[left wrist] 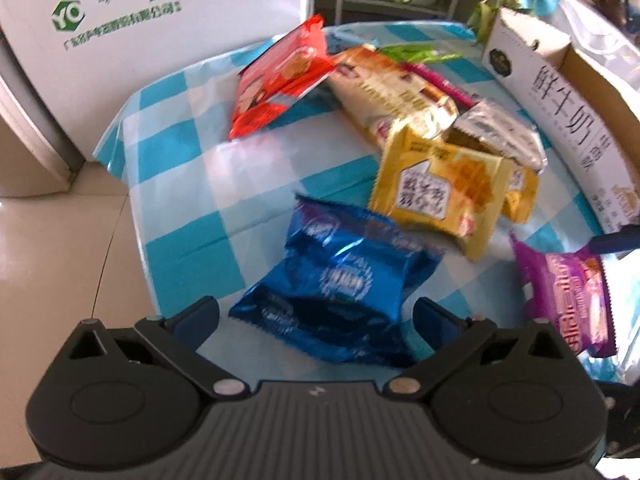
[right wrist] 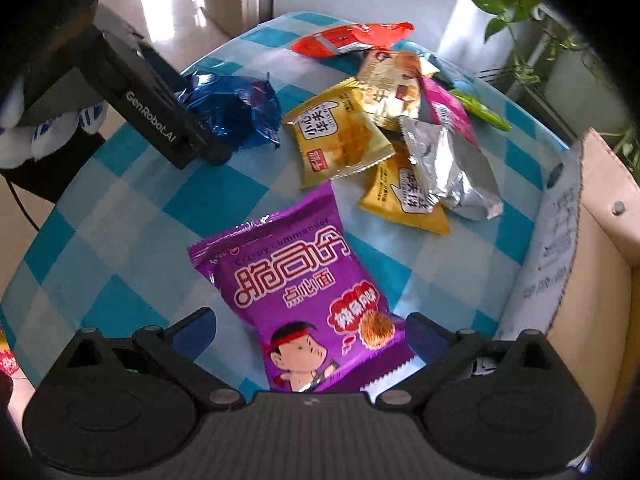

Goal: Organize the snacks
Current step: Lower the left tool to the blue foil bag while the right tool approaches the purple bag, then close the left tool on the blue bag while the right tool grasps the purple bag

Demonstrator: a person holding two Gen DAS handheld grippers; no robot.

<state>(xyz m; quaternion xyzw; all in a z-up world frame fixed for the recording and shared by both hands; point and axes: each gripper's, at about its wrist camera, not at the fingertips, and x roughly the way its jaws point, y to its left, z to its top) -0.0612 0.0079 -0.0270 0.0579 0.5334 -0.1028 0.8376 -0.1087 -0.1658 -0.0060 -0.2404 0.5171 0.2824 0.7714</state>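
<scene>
Crinkled blue foil snack packet (left wrist: 340,288) is sitting between the left gripper's (left wrist: 316,316) spread fingers.
Right gripper (right wrist: 310,328) is straddling, unclosed, the purple noodle-snack bag (right wrist: 308,300) near the blue-checked tablecloth's (right wrist: 120,216) edge.

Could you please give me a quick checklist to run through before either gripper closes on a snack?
1. Left gripper jaws spread wide: ok.
2. Blue packet sits between the left jaws: ok.
3. Right gripper jaws spread wide: ok.
4. Purple packet lies flat between the right jaws, apart from the yellow packets: ok.
5. Cardboard box open at the table's right edge for dropping snacks in: ok, though what is inside cannot be told.
6. Jaws low enough to pinch the packets rather than slide over them: cannot tell.
</scene>
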